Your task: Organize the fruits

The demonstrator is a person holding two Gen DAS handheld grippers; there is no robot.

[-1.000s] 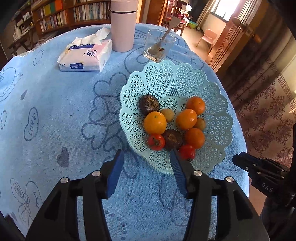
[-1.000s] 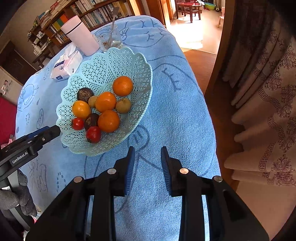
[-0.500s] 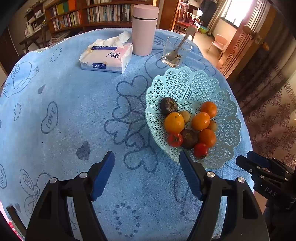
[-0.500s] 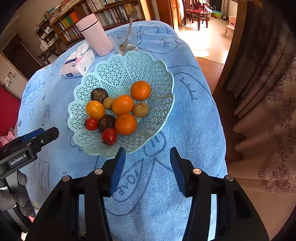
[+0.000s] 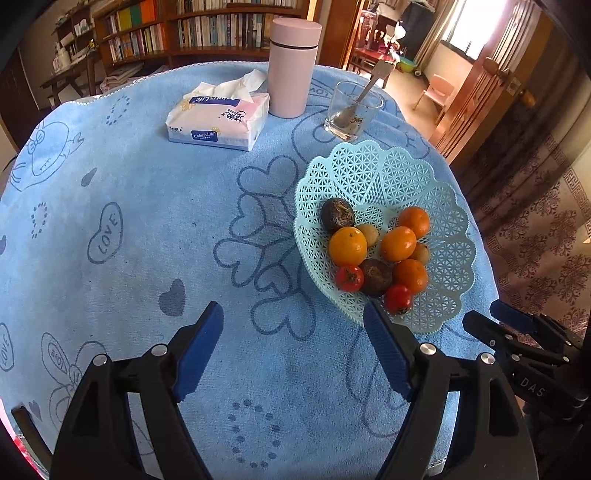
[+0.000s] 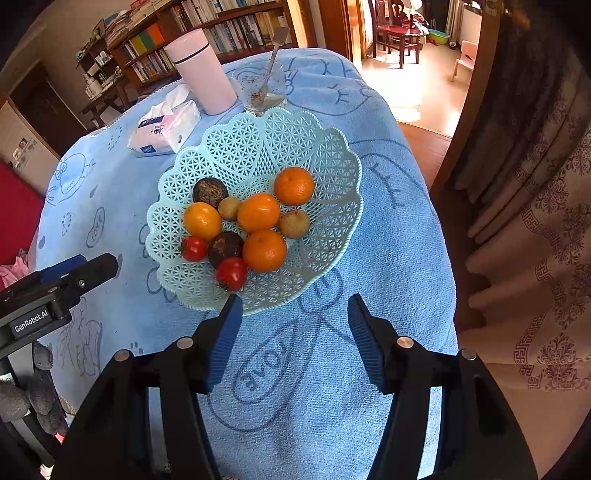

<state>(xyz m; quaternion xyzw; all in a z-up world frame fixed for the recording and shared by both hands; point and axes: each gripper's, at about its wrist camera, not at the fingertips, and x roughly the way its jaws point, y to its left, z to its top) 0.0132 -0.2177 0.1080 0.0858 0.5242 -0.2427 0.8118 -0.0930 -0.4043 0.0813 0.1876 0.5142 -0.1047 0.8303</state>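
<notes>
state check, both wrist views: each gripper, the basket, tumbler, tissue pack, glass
left gripper: open, empty, jaws just widened
right gripper: open, empty, jaws just widened
fruit basket: upright on the cloth, holding oranges, tomatoes, dark and tan fruits
pink tumbler: upright, lid on
tissue pack: open, a tissue sticking out
glass: upright, spoon leaning in it, residue at the bottom

Daylight floods in from a window (image 5: 476, 26) at the upper right of the left wrist view and washes out there. The sunlit floor (image 6: 413, 85) glares at the upper right of the right wrist view. Both frames are sharp, with fisheye bending and dark corners.
</notes>
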